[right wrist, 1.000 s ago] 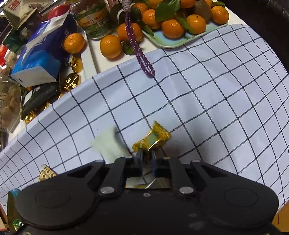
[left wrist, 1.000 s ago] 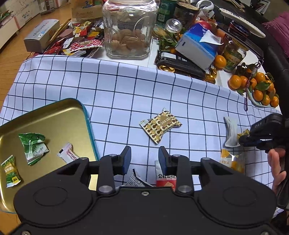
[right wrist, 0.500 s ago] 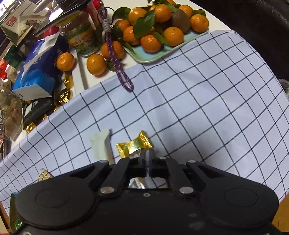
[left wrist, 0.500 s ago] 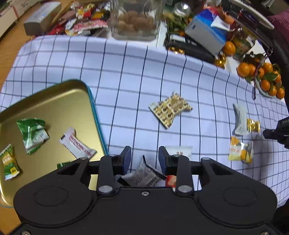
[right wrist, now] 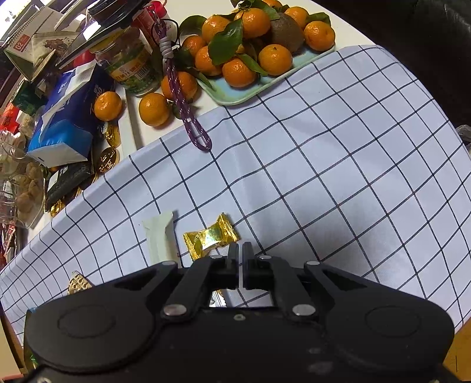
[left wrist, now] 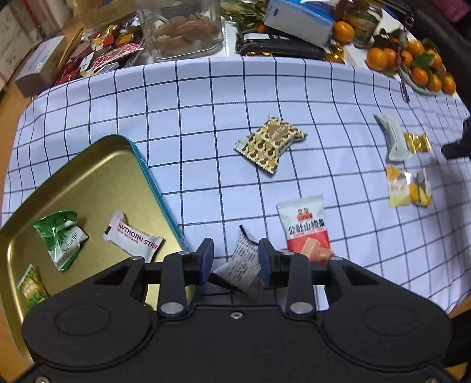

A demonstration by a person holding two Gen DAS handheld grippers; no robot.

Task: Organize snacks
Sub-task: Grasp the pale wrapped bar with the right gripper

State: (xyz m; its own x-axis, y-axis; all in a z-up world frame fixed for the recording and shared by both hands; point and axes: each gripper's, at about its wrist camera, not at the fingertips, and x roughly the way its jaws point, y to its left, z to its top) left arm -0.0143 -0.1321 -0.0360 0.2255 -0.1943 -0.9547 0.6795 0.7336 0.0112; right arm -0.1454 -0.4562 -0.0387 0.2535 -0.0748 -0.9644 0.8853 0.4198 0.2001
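My left gripper (left wrist: 235, 257) is open and points down at the checked cloth. A grey-white printed packet (left wrist: 245, 266) lies between its fingers, close to the right pad. Left of it, the gold tin tray (left wrist: 97, 176) holds a white hawthorn strip (left wrist: 132, 238) and two green packets (left wrist: 60, 238). My right gripper (right wrist: 240, 247) is shut with nothing in it. A gold candy (right wrist: 210, 237) lies on the cloth just left of its tips, beside a pale packet (right wrist: 160, 238). Loose on the cloth are a brown patterned packet (left wrist: 270, 144), a red-and-white packet (left wrist: 306, 228) and a yellow packet (left wrist: 407, 187).
Behind the cloth stand a glass jar of nuts (left wrist: 182, 26), a blue tissue box (left wrist: 297, 17) and a heap of sweets (left wrist: 100, 53). A plate of tangerines (right wrist: 232, 98) sits at the back right, with a purple cord (right wrist: 182, 97) trailing onto the cloth.
The left gripper has tipped down and sunk over the grey-white packet, which now sits between its fingers. The right jaws have shut fully, and the gold candy now lies beside their tips.
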